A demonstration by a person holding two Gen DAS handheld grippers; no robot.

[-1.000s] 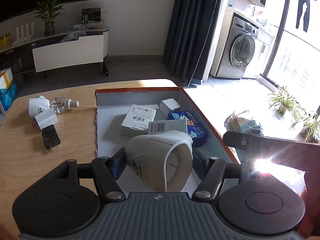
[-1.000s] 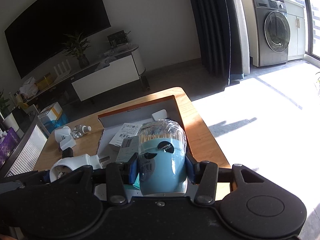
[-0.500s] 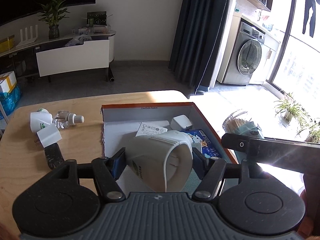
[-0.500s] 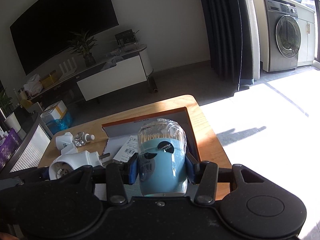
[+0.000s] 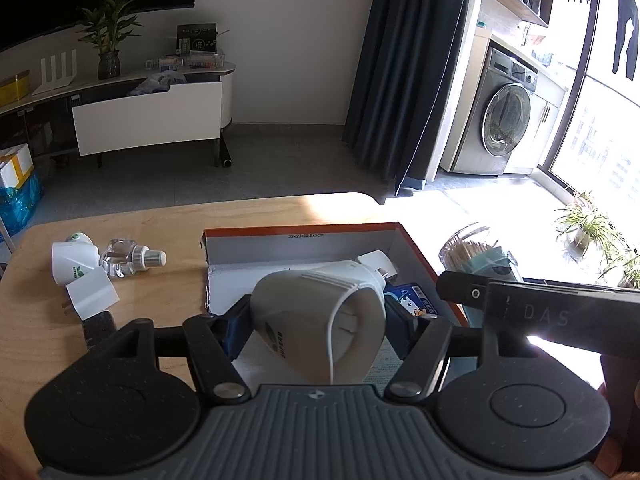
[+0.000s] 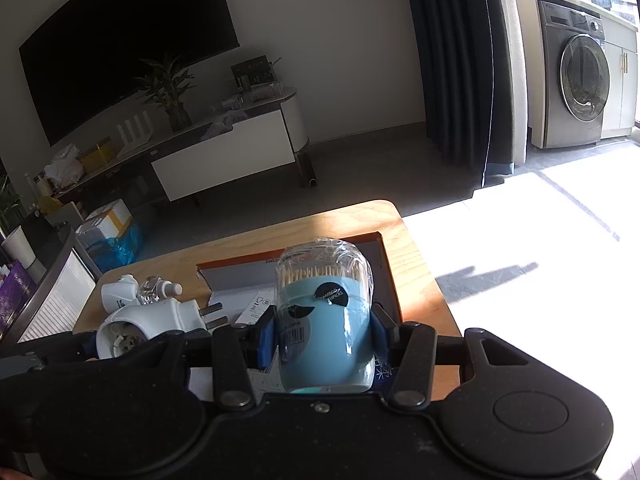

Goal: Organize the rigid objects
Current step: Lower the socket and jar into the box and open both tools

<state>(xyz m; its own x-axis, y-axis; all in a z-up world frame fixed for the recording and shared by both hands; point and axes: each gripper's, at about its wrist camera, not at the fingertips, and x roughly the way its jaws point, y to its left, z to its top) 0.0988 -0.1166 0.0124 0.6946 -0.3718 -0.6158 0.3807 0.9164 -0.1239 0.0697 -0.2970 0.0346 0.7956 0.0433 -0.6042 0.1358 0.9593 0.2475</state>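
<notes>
My left gripper [image 5: 318, 322] is shut on a white plug-in device [image 5: 320, 320], held above the near part of an orange-rimmed cardboard box [image 5: 304, 229] on the wooden table [image 5: 160, 220]. The same white plug-in device [image 6: 152, 320] shows at the left of the right wrist view, prongs pointing right. My right gripper [image 6: 324, 336] is shut on a blue toothpick jar [image 6: 326, 320] with a clear cap, held over the box's [image 6: 360, 240] right side. That toothpick jar [image 5: 476, 252] also appears at the right of the left wrist view. Inside the box lie a white adapter [image 5: 376, 260], a blue tin [image 5: 412, 298] and papers.
Left of the box on the table sit a second white plug-in device [image 5: 74, 262], a small clear bottle [image 5: 128, 258], a white cube adapter [image 5: 92, 296] and a black charger [image 5: 98, 326]. The table's right edge [image 6: 432, 280] drops to a sunlit floor. A TV stand stands beyond.
Both grippers have drawn back toward me with their loads still held. The box and table items now sit farther off and lower in both views, and more of the room shows.
</notes>
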